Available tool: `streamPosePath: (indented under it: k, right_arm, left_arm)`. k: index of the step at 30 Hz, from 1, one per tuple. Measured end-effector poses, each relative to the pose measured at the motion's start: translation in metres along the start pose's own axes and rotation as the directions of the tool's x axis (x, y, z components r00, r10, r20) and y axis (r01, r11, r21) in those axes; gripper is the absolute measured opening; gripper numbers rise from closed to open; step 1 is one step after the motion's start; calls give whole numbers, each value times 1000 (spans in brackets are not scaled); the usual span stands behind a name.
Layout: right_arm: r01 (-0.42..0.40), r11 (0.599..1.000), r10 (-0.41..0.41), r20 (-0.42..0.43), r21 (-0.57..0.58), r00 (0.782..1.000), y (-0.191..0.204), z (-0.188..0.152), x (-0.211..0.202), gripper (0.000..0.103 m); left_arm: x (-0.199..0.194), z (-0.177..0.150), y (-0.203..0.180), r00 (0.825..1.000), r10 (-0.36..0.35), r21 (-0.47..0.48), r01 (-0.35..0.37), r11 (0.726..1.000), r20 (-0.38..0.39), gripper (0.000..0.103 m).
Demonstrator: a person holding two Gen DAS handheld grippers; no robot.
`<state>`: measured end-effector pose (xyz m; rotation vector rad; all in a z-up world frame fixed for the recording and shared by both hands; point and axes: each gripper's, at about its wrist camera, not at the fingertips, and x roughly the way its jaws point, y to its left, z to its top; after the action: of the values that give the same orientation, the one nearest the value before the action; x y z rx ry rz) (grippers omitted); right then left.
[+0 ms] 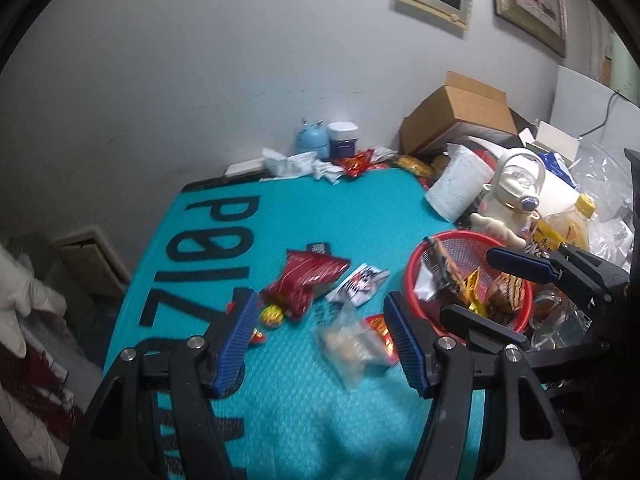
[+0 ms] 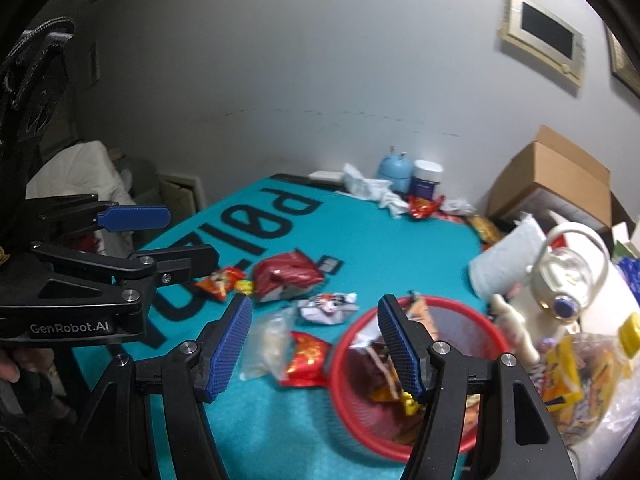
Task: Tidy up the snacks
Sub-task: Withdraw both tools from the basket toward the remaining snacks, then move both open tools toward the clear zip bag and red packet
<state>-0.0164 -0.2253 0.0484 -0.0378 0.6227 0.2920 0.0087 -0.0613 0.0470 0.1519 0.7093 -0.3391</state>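
A red mesh basket [image 1: 416, 268] [image 2: 340, 376] holds several snack packets on a teal mat [image 1: 360, 204] [image 2: 360, 232]. Loose on the mat lie a dark red bag [image 1: 304, 280] [image 2: 280, 276], a white packet [image 1: 360, 284] [image 2: 326, 306], a clear bag [image 1: 352, 344] [image 2: 268, 340], a small red packet [image 1: 378, 326] [image 2: 306, 360] and a yellow candy [image 1: 272, 314]. My left gripper [image 1: 320, 316] is open above the clear bag. My right gripper [image 2: 314, 316] is open, its right finger over the basket. It also shows in the left wrist view [image 1: 484, 284].
A cardboard box [image 1: 456, 116] [image 2: 552, 188], white roll [image 1: 460, 188], cream bottle [image 1: 516, 192], yellow bottle [image 1: 564, 228], blue figure [image 1: 310, 140] and jar [image 1: 342, 140] crowd the back and right. Crumpled wrappers [image 1: 320, 166] lie at the far edge.
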Motion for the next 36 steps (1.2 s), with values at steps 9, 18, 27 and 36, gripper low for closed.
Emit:
streamPosePath:
  k: [9,18,27,36]
  right_arm:
    - [-67,998,67,-39,-7,997,19,-21,12,66]
    - [-102,994,106,-101,42,989,22,-52,30,59]
    - [-108,988,124,-160,108,979,21,-80,44,50]
    - [7,974,37,-191,226,981,14,-99,66,43]
  left_arm:
    - [4,-31,15,999,8,-74,-11,997,-45,64]
    - [20,-64,21,992,-17,-118,2,993,-125,64]
    - [35,-85,22,982,-51,-144,24,989,-184,64]
    - [58,-99,37,965,-137,-237,81,968,-226,64]
